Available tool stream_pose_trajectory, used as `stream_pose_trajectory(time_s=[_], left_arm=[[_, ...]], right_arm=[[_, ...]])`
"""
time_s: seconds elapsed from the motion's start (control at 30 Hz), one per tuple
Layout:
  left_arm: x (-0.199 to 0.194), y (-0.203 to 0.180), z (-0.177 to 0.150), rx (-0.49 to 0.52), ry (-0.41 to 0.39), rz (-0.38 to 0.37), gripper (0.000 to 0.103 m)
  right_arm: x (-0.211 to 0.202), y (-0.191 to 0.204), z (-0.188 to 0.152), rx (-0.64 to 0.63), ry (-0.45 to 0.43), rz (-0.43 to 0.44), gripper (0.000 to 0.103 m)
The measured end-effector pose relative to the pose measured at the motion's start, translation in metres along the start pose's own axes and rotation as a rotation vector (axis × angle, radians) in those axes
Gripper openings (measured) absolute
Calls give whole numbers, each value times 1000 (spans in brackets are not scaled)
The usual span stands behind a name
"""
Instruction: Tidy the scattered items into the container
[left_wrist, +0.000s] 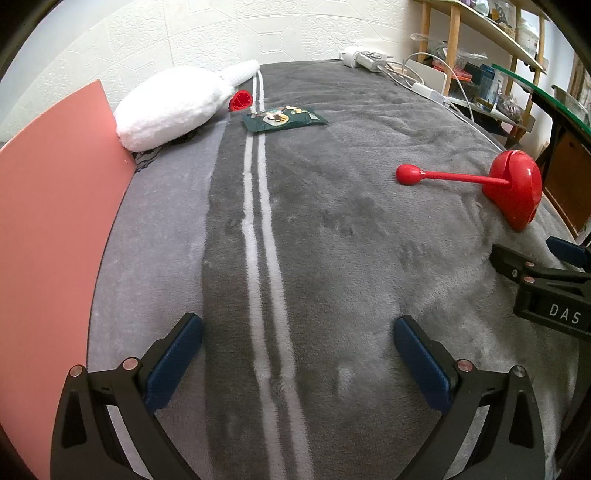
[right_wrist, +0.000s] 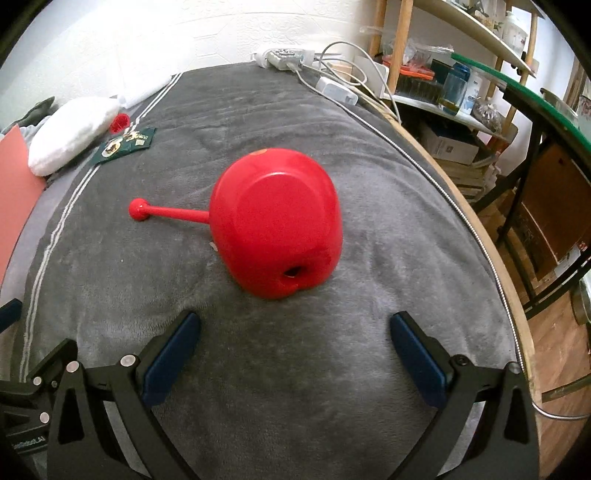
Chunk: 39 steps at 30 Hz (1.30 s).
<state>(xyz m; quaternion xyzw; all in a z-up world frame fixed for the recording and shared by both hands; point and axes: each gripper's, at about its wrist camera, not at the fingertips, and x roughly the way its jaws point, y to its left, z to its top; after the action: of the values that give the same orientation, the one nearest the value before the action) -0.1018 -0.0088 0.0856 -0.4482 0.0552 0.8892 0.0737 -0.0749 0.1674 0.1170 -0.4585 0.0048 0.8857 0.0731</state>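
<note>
Fingers (left_wrist: 421, 354) of left gripper (left_wrist: 297, 354) and right gripper (right_wrist: 295, 350) spread wide, empty, above grey blanket (right_wrist: 295, 387).

White letters "DAS" (cut off) stand on the right gripper (left_wrist: 554, 254).

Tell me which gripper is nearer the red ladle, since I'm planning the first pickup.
Right. The right gripper sits open just short of the red ladle, bowl straight ahead. The left gripper is open over the striped blanket, ladle far off to its right.
</note>
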Motion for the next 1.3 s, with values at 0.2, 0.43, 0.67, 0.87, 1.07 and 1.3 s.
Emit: stream_pose_trajectory(time_s=[0.2,0.43,0.67,0.87,1.07,1.3], left_arm=[[0,0,1,-1,4,1,103],[16,16,35,-108,2,-48,103],[19,28,130,-170,-53,-142,103],[60,15,201,-156,24,-76,103],[109,25,204,-185,169,1,7],[13,19,208,-104,71,-139,6]], right_arm=[[0,0,0,-1,0,-1,103],[0,0,0,0,1,1,103],[0,-1,0,0,1,0,103],[0,-1,0,-1,1,0,103],[0,-1,0,-1,2,0,103],[0,-1,0,-1,2,0,103]])
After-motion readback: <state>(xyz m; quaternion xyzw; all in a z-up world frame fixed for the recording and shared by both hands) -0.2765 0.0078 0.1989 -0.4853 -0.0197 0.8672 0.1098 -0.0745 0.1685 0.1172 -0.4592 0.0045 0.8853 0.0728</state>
